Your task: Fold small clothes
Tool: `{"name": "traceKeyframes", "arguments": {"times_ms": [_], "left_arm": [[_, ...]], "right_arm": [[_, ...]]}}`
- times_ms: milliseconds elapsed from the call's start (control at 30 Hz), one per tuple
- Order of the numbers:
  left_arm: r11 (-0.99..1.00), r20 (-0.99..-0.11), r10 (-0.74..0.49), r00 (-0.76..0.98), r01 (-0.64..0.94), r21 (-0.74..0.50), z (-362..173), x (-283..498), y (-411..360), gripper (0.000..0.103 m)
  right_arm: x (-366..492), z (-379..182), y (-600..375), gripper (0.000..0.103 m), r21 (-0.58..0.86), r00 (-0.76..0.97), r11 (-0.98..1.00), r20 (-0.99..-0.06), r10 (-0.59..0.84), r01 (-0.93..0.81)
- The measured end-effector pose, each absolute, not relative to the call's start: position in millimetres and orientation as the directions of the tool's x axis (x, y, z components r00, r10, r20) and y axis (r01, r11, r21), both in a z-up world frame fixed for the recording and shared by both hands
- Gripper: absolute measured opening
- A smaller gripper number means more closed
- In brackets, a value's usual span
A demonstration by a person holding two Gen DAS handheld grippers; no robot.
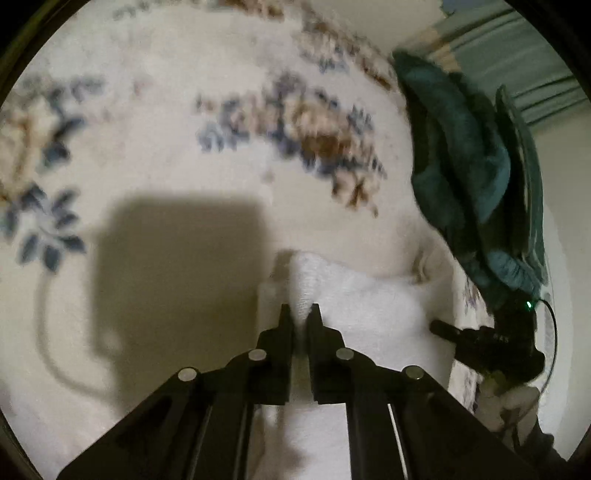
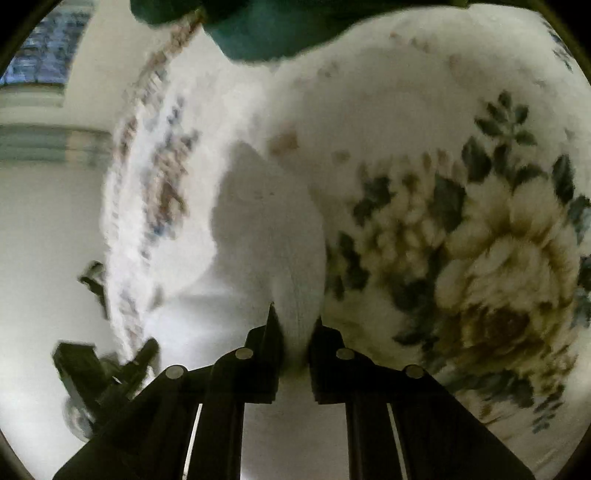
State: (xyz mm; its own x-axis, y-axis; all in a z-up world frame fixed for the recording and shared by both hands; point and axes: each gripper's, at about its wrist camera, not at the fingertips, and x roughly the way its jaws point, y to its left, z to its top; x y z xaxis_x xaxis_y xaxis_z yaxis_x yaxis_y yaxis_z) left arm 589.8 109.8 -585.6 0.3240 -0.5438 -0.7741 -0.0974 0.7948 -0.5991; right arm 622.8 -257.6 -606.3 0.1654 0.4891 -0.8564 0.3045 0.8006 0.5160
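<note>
A small white cloth (image 1: 362, 306) is stretched between both grippers above a floral blanket (image 1: 166, 155). My left gripper (image 1: 300, 312) is shut on one bunched corner of the cloth. My right gripper (image 2: 294, 321) is shut on another part of the white cloth (image 2: 269, 236), which rises ahead of its fingers. The right gripper also shows in the left wrist view (image 1: 480, 339) at the right, by the cloth's far edge. The left gripper shows blurred in the right wrist view (image 2: 107, 369) at the lower left.
A pile of dark teal clothes (image 1: 469, 162) lies on the blanket to the right of the left gripper and shows at the top of the right wrist view (image 2: 266, 26). The blanket's edge (image 2: 136, 206) and a pale wall (image 2: 44, 240) are beyond.
</note>
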Motion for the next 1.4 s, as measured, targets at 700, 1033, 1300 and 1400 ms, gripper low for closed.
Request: {"name": "traceKeyframes", "arguments": {"times_ms": [700, 1033, 1300, 1400], "left_arm": [[0.853, -0.875, -0.48, 0.057, -0.202, -0.481, -564.8, 263.5, 143.2, 0.063], [0.87, -0.897, -0.407, 0.172, -0.226, -0.438, -552.3, 217.2, 128.2, 0.005], [0.846, -0.882, -0.424, 0.208, -0.257, -0.467, -533.3, 201.4, 150.2, 0.004], [0.872, -0.907, -0.383, 0.176, -0.253, -0.418, -553.9, 199.6, 149.0, 0.004]], "right_arm": [[253.8, -614.0, -238.2, 0.065, 0.497, -0.087, 0.676, -0.768, 0.635, 0.544], [200.0, -605.3, -195.6, 0.005, 0.478, 0.018, 0.715, -0.837, 0.547, 0.51], [166.0, -581.0, -175.0, 0.003, 0.395, -0.076, 0.809, -0.879, 0.47, 0.434], [165.7, -597.6, -155.7, 0.003, 0.378, -0.114, 0.834, -0.883, 0.455, 0.403]]}}
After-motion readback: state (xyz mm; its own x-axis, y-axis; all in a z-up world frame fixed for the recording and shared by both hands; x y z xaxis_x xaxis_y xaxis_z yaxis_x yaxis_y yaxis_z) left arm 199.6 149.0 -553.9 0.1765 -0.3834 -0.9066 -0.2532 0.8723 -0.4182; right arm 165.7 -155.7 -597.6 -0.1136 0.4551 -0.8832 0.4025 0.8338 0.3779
